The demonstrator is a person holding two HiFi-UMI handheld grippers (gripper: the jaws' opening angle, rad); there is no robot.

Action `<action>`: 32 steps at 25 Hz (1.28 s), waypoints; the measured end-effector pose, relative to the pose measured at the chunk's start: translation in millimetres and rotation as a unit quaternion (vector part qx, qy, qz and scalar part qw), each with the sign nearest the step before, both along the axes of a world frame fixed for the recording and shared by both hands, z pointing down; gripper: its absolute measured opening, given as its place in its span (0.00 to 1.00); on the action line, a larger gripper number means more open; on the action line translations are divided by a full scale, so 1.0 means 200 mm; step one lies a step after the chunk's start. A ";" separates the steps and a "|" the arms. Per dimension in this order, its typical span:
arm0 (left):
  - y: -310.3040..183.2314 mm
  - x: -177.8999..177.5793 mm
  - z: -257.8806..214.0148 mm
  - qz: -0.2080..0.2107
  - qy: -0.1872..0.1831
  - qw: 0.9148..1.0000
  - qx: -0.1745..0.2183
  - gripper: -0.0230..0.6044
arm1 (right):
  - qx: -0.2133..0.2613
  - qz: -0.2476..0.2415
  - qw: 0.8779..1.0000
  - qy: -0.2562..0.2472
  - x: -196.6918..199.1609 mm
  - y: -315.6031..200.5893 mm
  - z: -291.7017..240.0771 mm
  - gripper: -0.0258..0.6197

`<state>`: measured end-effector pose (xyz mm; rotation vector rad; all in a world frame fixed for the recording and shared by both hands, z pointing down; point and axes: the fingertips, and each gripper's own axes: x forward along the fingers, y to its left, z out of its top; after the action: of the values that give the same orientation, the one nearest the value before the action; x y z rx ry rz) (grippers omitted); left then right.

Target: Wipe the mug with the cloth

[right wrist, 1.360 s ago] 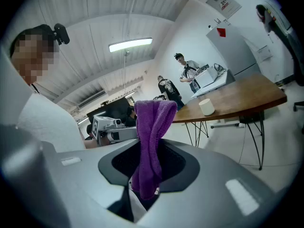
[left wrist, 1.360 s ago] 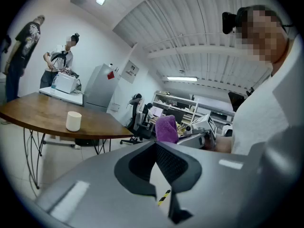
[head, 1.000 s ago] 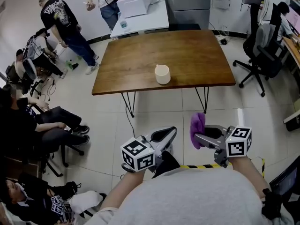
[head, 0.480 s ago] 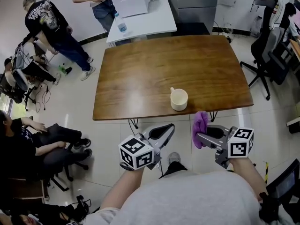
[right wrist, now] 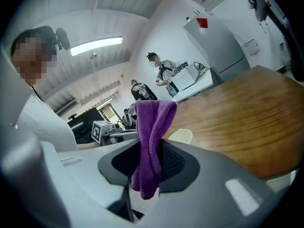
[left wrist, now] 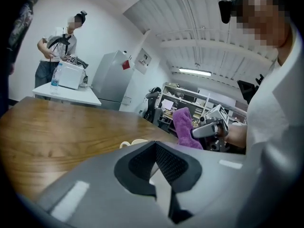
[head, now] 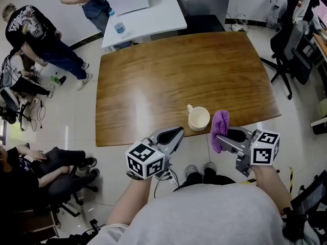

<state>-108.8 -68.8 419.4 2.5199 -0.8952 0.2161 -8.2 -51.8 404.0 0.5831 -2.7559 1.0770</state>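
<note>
Head view looks down on a brown wooden surface (head: 153,75) with a cream mug (head: 199,119) on it. The mug stands upright near the near edge, closer to the near right corner than the left. Its handle points to the left.

The right gripper (head: 220,137) is at the near edge, just right of the mug. Its fingers are clamped on a purple cloth (head: 219,129). The cloth sticks up above the fingers, and a short end hangs down below them. It is just beside the mug, with a thin gap between the two.

The left gripper (head: 175,133) is at the near edge too, just left of the mug and a bit nearer the person. Its fingers are pressed together and nothing is between them. It does not touch the mug.

Both grippers point across the surface, away from the person holding them.

A white table (head: 153,17) stands past the far edge with a small bottle (head: 118,27) on it. A black office chair (head: 288,45) is off to the right. On the floor to the left, one person bends over (head: 36,32) and another sits (head: 30,167)
</note>
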 end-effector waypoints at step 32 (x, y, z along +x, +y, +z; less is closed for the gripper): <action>-0.22 0.25 0.49 0.076 -0.119 0.990 -0.006 0.48 | -0.055 -0.023 0.998 0.019 0.16 -0.59 0.32 0.21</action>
<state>-58.8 -113.1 517.8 2.5898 -0.7840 0.5811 24.8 -170.0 468.7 0.5183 -2.6443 1.1845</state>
